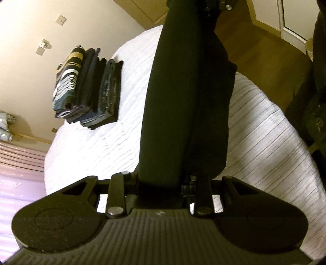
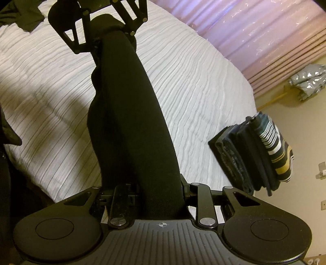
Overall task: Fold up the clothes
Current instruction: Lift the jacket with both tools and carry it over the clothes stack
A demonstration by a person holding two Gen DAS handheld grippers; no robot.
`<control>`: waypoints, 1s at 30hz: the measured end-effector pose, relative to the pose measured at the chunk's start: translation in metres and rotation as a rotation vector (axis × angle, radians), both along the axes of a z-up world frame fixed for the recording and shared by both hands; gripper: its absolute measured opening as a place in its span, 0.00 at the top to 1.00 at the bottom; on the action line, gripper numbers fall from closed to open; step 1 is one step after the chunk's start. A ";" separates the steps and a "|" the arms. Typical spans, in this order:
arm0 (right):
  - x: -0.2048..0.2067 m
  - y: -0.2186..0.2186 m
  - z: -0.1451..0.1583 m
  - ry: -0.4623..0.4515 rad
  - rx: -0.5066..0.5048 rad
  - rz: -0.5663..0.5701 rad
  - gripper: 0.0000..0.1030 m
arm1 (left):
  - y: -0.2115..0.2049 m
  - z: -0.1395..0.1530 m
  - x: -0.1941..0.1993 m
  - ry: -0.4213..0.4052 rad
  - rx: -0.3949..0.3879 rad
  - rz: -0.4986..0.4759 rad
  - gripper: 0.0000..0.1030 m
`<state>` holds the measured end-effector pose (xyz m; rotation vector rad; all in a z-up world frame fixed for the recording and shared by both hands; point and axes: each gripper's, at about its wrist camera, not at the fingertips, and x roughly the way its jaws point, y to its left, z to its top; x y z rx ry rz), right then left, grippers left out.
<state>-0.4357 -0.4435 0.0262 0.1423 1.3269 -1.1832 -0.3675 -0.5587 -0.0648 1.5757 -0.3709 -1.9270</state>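
A black garment (image 1: 179, 102) hangs rolled into a long band in the air above the white bed (image 1: 91, 159). My left gripper (image 1: 163, 183) is shut on its near end in the left wrist view, the cloth bunched between the fingers. The far end runs up to my right gripper (image 1: 214, 6) at the top edge. In the right wrist view the same black garment (image 2: 130, 112) runs from my right gripper (image 2: 161, 195), shut on it, up to my left gripper (image 2: 110, 24). The cloth hides the fingertips of both.
A stack of folded clothes (image 1: 87, 87) (image 2: 254, 155) sits at the bed's edge by the wall. Another dark garment (image 2: 20, 16) lies on the bed's far corner. Pink curtains (image 2: 264, 30), a silver bag (image 2: 307, 81) and wooden floor (image 1: 264, 51) surround the bed.
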 end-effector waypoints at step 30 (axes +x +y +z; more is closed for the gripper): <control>-0.278 -0.061 0.092 0.027 -0.129 0.216 0.73 | -0.208 0.100 -0.160 -0.002 -0.179 0.213 0.73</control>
